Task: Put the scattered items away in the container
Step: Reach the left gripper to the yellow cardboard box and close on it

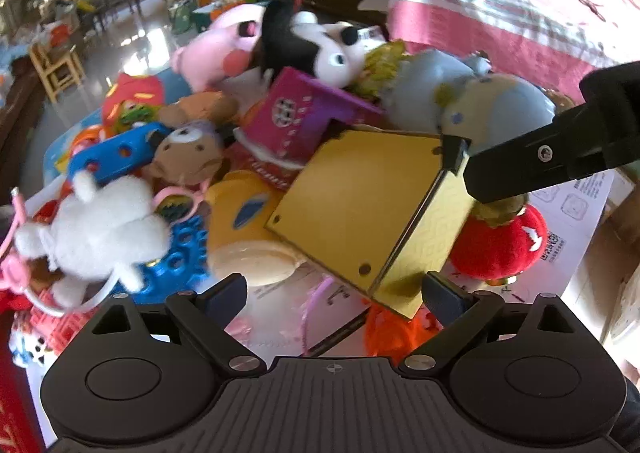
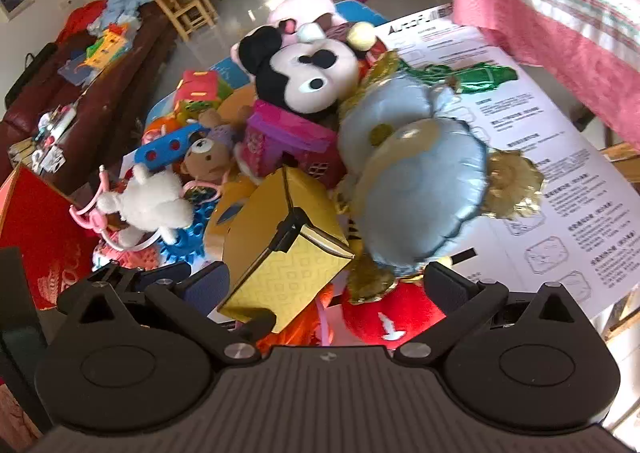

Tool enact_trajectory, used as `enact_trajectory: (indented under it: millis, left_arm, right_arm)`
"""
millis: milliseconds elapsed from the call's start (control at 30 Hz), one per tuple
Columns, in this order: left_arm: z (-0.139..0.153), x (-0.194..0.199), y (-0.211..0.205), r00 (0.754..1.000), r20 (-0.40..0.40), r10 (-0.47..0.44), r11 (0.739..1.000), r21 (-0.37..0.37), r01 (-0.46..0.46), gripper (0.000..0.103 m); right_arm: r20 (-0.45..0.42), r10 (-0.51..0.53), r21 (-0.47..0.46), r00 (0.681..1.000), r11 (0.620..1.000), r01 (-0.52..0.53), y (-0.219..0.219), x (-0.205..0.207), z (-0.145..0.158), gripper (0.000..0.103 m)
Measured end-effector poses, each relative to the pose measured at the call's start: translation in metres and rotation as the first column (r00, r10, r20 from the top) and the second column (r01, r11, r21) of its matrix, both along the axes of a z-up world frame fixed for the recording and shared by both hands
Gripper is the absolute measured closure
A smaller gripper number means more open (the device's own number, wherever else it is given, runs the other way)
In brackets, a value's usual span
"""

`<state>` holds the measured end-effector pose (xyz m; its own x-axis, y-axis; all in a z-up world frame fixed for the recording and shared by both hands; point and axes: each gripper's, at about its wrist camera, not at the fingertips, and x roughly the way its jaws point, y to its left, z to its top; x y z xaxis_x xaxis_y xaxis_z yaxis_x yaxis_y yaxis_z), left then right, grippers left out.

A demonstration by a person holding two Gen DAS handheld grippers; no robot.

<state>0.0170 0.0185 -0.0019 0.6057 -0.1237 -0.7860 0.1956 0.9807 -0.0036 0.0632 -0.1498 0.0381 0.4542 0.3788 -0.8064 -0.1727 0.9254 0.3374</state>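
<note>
Where the pile fills the middle of both views, a heap of toys spreads over a white printed sheet [image 2: 560, 181] whose bare part runs down the right of the right wrist frame. Largest on the heap is a pale blue foil balloon [image 2: 416, 181], right of centre, with a black-eared mouse plush [image 2: 308, 81] above it and to the left. Lower centre, a gold box [image 1: 368, 209] lies tilted on the pile, touching a yellow cup-like toy [image 1: 244, 221] to its left. A magenta box [image 1: 304, 117] sits just above the gold one. At lower right a red plush [image 1: 504, 245] rests beside the gold box. A white fluffy toy [image 1: 100, 229] lies at the left, with a small brown bear [image 1: 188, 157] above it. Along each frame's bottom edge, the left gripper [image 1: 336, 293] and the right gripper [image 2: 328, 285] both stand with jaws spread wide, gripping nothing, each with the gold box's lower corner reaching between its fingers.
</note>
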Motion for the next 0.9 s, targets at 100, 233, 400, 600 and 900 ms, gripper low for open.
enact_trajectory:
  millis: [100, 233, 400, 600, 900]
  left_arm:
    - [0.001, -0.003, 0.005, 1.000, 0.001, 0.012, 1.000, -0.004, -0.012, 0.008]
    - [-0.002, -0.002, 0.010, 0.999, 0.040, 0.018, 0.999, 0.035, -0.019, 0.008]
    - [-0.005, -0.004, 0.006, 1.000, 0.002, 0.005, 0.999, 0.051, -0.005, 0.005]
    - [-0.014, -0.005, -0.015, 0.998, -0.005, -0.068, 0.990, 0.125, 0.068, 0.005]
    - [-0.020, 0.008, -0.016, 0.999, 0.029, -0.031, 0.975, 0.220, 0.023, 0.023]
  right_arm:
    - [0.007, 0.025, 0.006, 1.000, 1.000, -0.025, 0.008, 0.001, -0.001, 0.000]
    - [-0.016, 0.038, 0.034, 0.999, 0.999, -0.037, 0.015, 0.009, -0.007, 0.001]
    - [-0.091, 0.047, 0.096, 0.995, 0.995, -0.038, 0.021, 0.025, -0.021, 0.004]
    - [-0.163, 0.085, 0.170, 0.983, 0.984, -0.057, 0.036, 0.032, -0.025, 0.003]
    - [-0.136, 0.153, 0.218, 0.979, 0.968, -0.121, 0.047, 0.031, 0.000, 0.002]
